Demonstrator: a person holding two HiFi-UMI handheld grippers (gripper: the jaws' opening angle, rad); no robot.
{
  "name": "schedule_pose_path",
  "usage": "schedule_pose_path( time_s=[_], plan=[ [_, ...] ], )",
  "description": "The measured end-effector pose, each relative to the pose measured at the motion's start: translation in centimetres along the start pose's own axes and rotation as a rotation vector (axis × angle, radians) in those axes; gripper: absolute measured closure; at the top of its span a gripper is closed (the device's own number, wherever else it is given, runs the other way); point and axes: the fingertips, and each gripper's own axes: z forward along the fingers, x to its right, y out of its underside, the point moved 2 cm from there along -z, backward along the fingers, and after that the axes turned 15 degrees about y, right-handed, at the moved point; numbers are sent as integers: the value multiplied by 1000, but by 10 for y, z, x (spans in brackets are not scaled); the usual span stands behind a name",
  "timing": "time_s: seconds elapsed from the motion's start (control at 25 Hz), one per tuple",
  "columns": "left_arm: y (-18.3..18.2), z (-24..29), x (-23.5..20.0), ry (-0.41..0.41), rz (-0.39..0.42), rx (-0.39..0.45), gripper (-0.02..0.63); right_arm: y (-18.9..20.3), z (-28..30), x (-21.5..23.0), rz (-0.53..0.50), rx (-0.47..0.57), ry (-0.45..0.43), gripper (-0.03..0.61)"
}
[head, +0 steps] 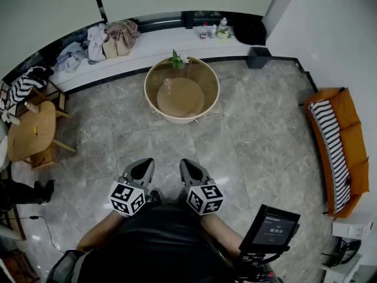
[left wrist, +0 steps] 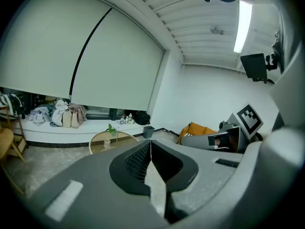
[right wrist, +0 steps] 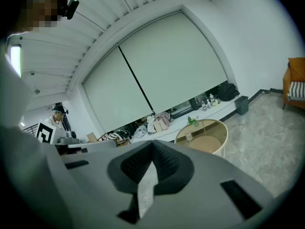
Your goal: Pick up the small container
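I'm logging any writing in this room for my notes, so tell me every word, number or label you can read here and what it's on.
No text here can be read.
Screen on the stand: pale lines of text, too small to read.
Bottles on the ledge: labels too small to read.
Left marker cube and right marker cube: black-and-white square patterns, no letters.

1. The tiled floor (head: 247,134) lies open from the person's feet up to the round desk (head: 177,121).
2. On the desk, a leafy plant (head: 177,58) stands at the far rim and the small container (head: 168,85) left of centre; the near and right parts of the top are bare.
3. A wooden chair (head: 29,133) on the left and an orange sofa (head: 347,152) on the right stand well apart from the desk.
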Motion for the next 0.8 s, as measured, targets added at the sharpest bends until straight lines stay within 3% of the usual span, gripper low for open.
schedule_pose_path(
  time_s=[0.28, 0.8],
  plan=[
    [-2, -4, -6, -5, -19, -5, 611, -3, 0, -5, -1, 2, 6, 583],
    [14, -58, -46, 54, -56, 2, 611, 29, 16, -65, 44, -3, 81, 583]
  ],
)
